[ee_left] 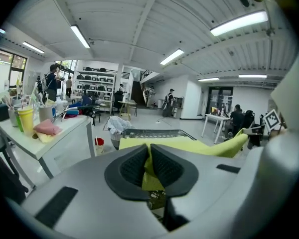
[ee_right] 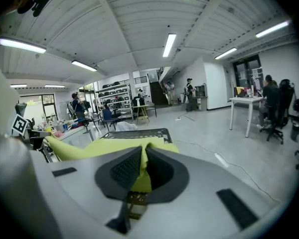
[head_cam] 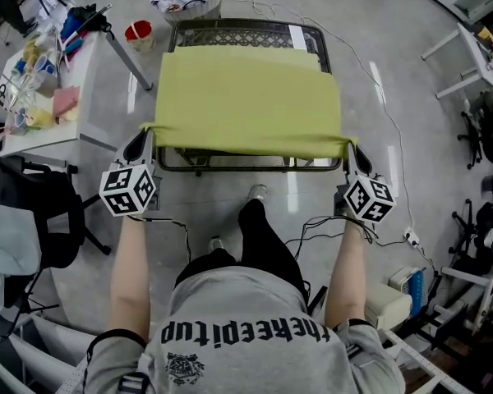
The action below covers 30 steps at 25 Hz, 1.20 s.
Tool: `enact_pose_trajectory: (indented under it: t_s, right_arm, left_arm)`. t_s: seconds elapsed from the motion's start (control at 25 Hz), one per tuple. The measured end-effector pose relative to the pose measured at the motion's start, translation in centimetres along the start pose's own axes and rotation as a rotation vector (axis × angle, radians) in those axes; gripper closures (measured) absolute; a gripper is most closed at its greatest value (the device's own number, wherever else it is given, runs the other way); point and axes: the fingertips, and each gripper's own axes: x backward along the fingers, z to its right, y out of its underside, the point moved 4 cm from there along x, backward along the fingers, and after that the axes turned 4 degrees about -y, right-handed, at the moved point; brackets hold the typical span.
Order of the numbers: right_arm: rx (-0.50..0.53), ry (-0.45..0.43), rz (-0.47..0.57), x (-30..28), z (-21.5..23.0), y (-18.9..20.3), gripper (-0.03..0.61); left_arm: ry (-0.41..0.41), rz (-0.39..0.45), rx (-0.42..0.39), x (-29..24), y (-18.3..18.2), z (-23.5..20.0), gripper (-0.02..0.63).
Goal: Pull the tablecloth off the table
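The yellow-green fabric tablecloth lies spread over the black metal mesh-topped counter, covering all but its far strip. Its near edge hangs stretched between the two grippers, just off the counter's near rim. It looks light, soft and limp, so it should drag easily and sag in the middle, though it might snag on the mesh. The near corners are the sensible places to take hold. The left gripper has its jaws clenched on the near left corner, a fold of cloth pinched between the dark ribbed pads. The right gripper grasps the near right corner in the same way. To the far left stands a cluttered white side counter on the grey floor.
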Motion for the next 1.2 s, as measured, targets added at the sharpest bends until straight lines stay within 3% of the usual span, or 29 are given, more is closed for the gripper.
enact_pose_trajectory:
  t_s: [0.32, 0.64, 1.2]
  right_arm:
    - [0.043, -0.104, -0.007, -8.7, 3.4, -5.2, 0.552]
    - [0.08, -0.182, -0.02, -14.8, 4.5, -8.0, 0.551]
    - [0.059, -0.108, -0.028, -20.2, 4.6, -9.3, 0.551]
  left_arm:
    - [-0.12, -0.001, -0.013, -6.2, -3.9, 0.6, 0.583]
    - [-0.212, -0.02, -0.028, -10.0, -5.9, 0.1, 0.583]
    - [-0.173, -0.029, -0.021, -17.3, -7.7, -2.4, 0.583]
